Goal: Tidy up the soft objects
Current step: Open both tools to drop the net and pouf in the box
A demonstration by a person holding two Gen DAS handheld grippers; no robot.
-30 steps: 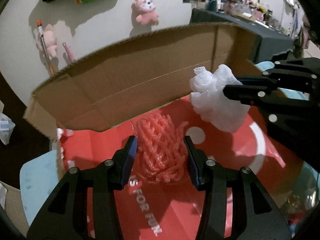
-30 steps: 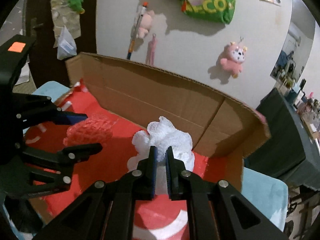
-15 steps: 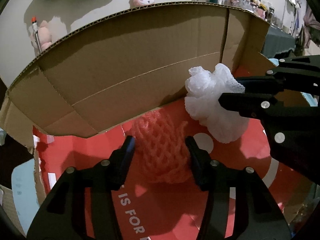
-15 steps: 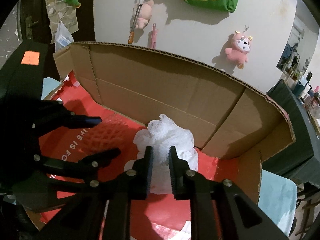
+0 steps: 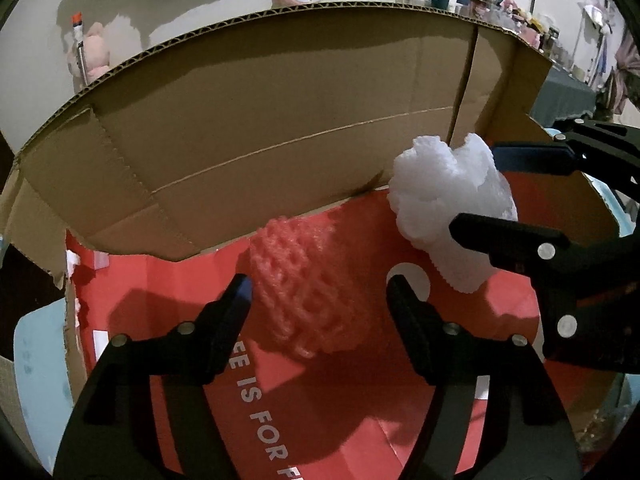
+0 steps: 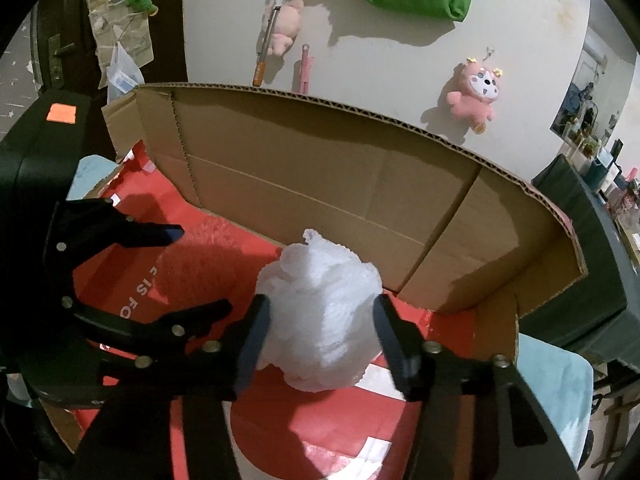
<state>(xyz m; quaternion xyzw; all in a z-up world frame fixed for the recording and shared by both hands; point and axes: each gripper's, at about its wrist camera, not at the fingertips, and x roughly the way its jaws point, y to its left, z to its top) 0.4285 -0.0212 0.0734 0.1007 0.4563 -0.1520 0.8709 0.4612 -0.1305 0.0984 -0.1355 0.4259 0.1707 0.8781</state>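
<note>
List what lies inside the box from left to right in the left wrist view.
Left tongs' left finger → pink foam net → left tongs' right finger → white foam net → right tongs, all over the cardboard box.

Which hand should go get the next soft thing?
Either: both have just let go. The left tongs opened off the pink net; the right tongs opened around the white net in the box.

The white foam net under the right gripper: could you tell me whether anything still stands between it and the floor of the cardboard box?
Nothing visible does. The white foam net sits between the right gripper's just-opened jaws, already on the box's red floor, beside the pink foam net.
</note>
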